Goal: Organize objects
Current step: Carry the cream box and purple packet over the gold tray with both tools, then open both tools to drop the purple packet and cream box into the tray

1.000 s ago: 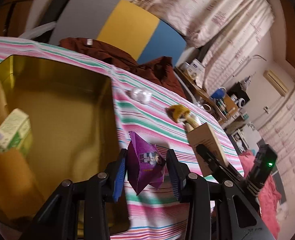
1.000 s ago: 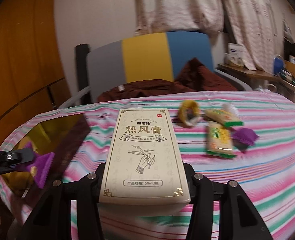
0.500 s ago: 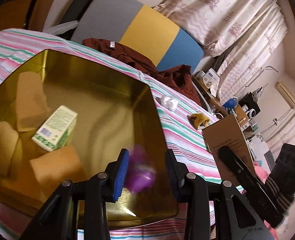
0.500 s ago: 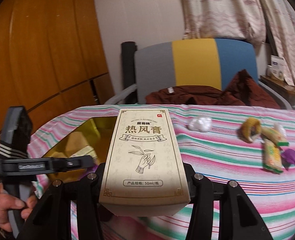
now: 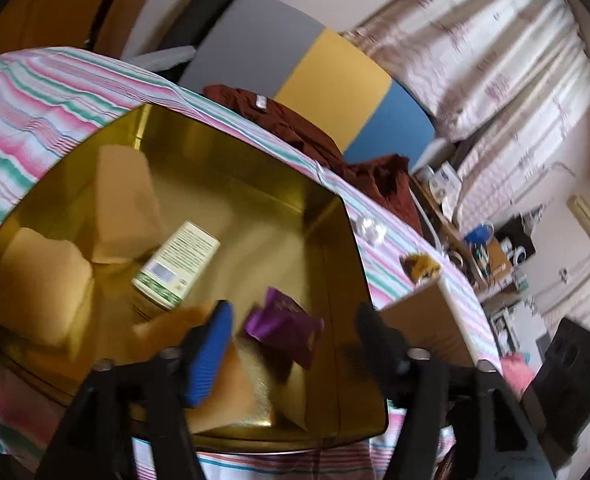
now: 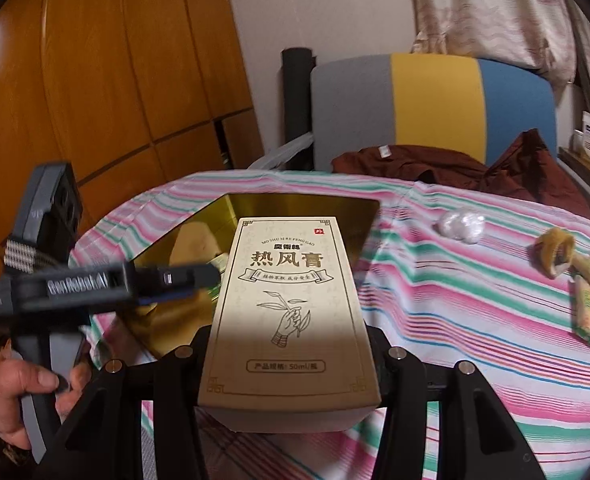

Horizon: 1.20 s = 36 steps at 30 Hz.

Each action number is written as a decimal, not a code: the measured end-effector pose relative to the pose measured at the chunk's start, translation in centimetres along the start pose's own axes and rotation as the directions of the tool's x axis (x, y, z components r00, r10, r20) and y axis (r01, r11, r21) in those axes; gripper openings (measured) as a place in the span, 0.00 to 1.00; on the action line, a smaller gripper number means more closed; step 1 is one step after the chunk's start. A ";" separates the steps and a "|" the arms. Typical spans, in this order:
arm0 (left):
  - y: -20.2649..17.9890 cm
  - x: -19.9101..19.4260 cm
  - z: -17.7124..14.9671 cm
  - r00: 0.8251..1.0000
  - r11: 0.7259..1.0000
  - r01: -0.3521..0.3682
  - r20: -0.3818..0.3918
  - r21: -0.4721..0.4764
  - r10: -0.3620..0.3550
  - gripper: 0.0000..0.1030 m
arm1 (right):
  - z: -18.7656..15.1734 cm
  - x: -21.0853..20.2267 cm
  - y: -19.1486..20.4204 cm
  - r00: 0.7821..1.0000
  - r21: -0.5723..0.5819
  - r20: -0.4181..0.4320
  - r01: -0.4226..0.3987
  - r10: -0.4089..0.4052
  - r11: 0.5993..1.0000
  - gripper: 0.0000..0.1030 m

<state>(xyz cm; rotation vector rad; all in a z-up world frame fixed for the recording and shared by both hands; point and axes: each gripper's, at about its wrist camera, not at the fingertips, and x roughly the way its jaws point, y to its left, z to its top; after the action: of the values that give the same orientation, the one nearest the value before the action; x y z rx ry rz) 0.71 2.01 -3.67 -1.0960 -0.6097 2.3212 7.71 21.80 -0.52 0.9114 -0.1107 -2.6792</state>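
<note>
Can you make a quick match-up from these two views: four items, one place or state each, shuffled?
Column 1:
1. purple packet
2. beige carton
3. green-and-white box
4. yellow tape roll

Column 2:
A. lying inside the gold tin
B. out on the striped tablecloth
C. loose between the spread jaws of the left hand-held gripper, which have just been opening
D. clamped in the right hand-held gripper

Pairs: 1-C, 2-D, 3-A, 4-B
</note>
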 end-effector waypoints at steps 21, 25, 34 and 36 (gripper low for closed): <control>2.6 -3.6 2.8 0.978 0.981 -0.165 0.114 -0.104 0.177 1.00 | 1.9 8.2 3.1 0.959 -0.010 -0.269 -0.100 0.094 0.995 0.50; 2.8 -3.7 2.8 0.976 0.978 -0.171 0.115 -0.116 0.185 1.00 | 2.6 5.9 2.8 0.973 -0.002 -0.203 -0.118 0.115 0.993 0.53; 3.1 -4.2 2.8 0.969 0.971 -0.192 0.129 -0.140 0.210 1.00 | 2.9 5.5 2.7 0.970 -0.001 -0.197 -0.145 0.142 0.989 0.42; 3.2 -4.6 2.9 0.966 0.969 -0.198 0.140 -0.151 0.219 1.00 | 2.6 6.2 3.6 0.966 -0.033 -0.219 -0.147 0.137 0.989 0.40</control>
<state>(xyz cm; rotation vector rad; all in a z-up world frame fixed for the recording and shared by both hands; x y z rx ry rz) 0.10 -3.77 -1.22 -1.0920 -0.7524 2.5991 2.45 16.42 -1.43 1.1281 -0.0586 -2.4235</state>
